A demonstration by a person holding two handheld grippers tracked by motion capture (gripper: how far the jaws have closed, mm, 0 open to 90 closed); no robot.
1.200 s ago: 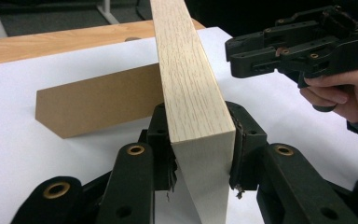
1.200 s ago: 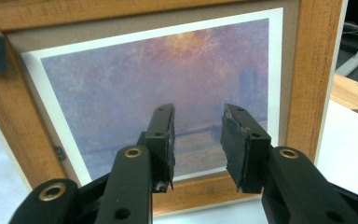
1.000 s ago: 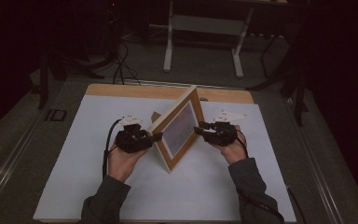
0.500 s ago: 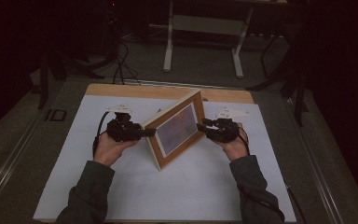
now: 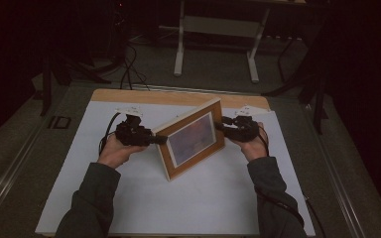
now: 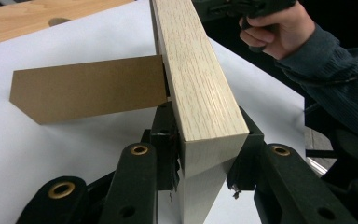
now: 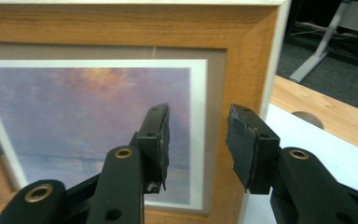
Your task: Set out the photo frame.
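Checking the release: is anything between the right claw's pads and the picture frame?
No. In the right gripper view the right claw has just been opening, and the gap to the picture frame is bare.

My left hand-held gripper point(image 5: 159, 140) is matte black all over, its two jaws built from flat link arms pinned with brass-ringed rivets, plus plain dark holes lower down the links. A black cable loops out behind its body, and a pale plate with dark markings sits on top of it. My right hand-held gripper point(image 7: 196, 140) is the same make: black link arms, brass eyelets, and thick dark pads point(image 7: 244, 140) at the tips, roughened and a little frayed at the edges. It carries the same pale top plate. I wear a dark grey-blue ribbed knit top, its sleeves point(image 5: 92, 198) ending in cuffs just behind each gripper.
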